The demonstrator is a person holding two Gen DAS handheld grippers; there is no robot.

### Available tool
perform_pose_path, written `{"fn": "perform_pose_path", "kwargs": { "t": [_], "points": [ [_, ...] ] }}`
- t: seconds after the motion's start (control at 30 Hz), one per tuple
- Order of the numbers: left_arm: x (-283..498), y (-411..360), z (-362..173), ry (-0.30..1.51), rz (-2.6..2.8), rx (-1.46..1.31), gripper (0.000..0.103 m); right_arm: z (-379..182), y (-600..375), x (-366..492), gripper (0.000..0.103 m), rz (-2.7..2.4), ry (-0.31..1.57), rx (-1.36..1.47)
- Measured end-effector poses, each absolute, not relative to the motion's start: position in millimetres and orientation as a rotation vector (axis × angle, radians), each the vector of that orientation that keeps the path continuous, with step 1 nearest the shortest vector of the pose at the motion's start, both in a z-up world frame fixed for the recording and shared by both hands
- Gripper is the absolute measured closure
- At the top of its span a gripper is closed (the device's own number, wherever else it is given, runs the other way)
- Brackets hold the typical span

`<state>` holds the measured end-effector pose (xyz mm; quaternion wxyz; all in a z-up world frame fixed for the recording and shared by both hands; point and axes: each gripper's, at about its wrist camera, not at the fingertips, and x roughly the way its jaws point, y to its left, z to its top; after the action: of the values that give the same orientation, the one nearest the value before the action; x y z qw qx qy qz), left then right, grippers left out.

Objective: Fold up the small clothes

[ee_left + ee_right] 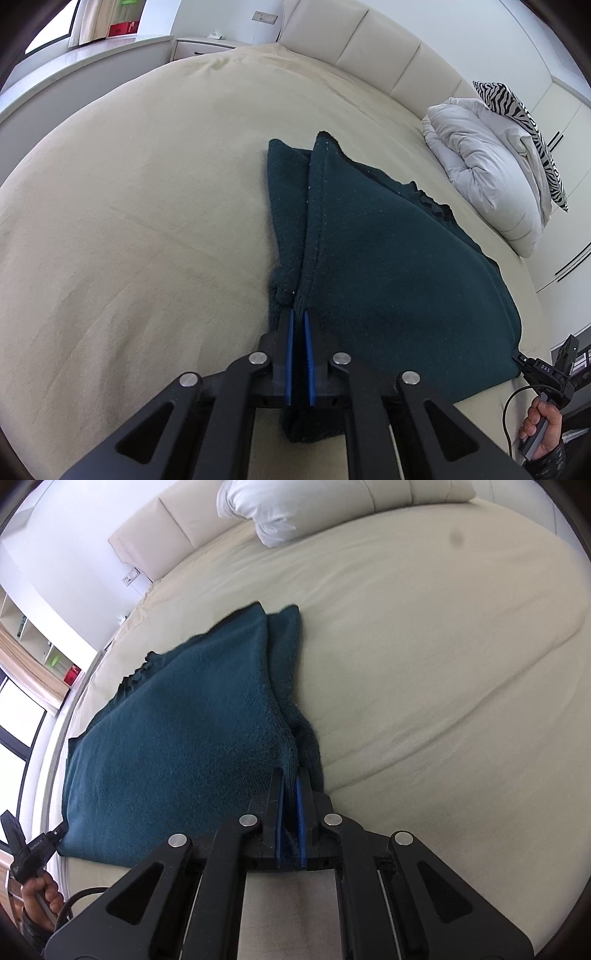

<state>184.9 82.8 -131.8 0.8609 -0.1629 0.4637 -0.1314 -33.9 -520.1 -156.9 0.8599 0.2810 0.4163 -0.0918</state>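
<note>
while both tongs pinch the teal garment (388, 258) corners over the bed (129, 221) | left tongs (298, 321), right tongs (290, 779) clamped on fabric | risk: thick fleece slips, fold skews

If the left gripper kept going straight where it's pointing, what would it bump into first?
Nothing new: the left gripper is already shut on the teal cloth. Pushing on, it would probably press that cloth down into the bed, though depth is hard to judge.
</note>
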Motion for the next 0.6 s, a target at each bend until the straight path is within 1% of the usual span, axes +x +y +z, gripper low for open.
{"fn": "perform_pose_path", "kwargs": {
  "t": [0.13, 0.17, 0.2, 0.27, 0.3, 0.37, 0.4, 0.43, 0.47, 0.5, 0.53, 0.57, 0.6],
  "points": [
    [184.4, 88.2, -129.5, 0.981, -0.284, -0.381, 0.092, -155.5, -520.3, -37.0, 0.098, -0.177, 0.868, 0.593],
    [184.8, 87.9, -127.6, 0.99, -0.276, -0.385, 0.089, -155.0, -520.0, -37.3, 0.098, -0.175, 0.869, 0.59],
    [184.2, 87.0, -122.5, 0.99, -0.259, -0.381, 0.081, -155.1, -519.9, -37.7, 0.098, -0.175, 0.872, 0.59],
    [181.3, 82.5, -107.3, 0.949, -0.208, -0.333, 0.066, -153.6, -520.6, -38.8, 0.097, -0.177, 0.887, 0.607],
    [178.7, 79.9, -97.4, 0.914, -0.195, -0.303, 0.065, -148.8, -520.5, -39.8, 0.097, -0.188, 0.891, 0.608],
    [177.7, 72.2, -77.7, 0.867, -0.159, -0.242, 0.063, -131.9, -517.1, -44.2, 0.093, -0.244, 0.87, 0.571],
    [179.1, 67.8, -69.4, 0.842, -0.157, -0.23, 0.059, -117.2, -515.7, -46.2, 0.093, -0.288, 0.837, 0.532],
    [183.0, 60.6, -62.2, 0.819, -0.174, -0.22, 0.056, -107.3, -514.9, -47.3, 0.09, -0.302, 0.81, 0.518],
    [190.7, 49.4, -57.4, 0.806, -0.2, -0.2, 0.052, -95.3, -514.1, -45.7, 0.083, -0.297, 0.77, 0.514],
    [200.5, 35.4, -54.7, 0.8, -0.219, -0.168, 0.051, -84.6, -512.4, -40.4, 0.078, -0.27, 0.726, 0.527],
    [209.9, 22.5, -53.7, 0.79, -0.232, -0.138, 0.051, -78.6, -509.4, -31.7, 0.063, -0.233, 0.702, 0.544],
    [219.7, 6.9, -53.3, 0.772, -0.25, -0.107, 0.051, -75.6, -504.1, -18.1, 0.037, -0.178, 0.694, 0.565],
    [230.3, -6.4, -54.0, 0.758, -0.263, -0.083, 0.051, -75.9, -496.5, 0.9, 0.03, -0.111, 0.703, 0.596]
  ]
}}
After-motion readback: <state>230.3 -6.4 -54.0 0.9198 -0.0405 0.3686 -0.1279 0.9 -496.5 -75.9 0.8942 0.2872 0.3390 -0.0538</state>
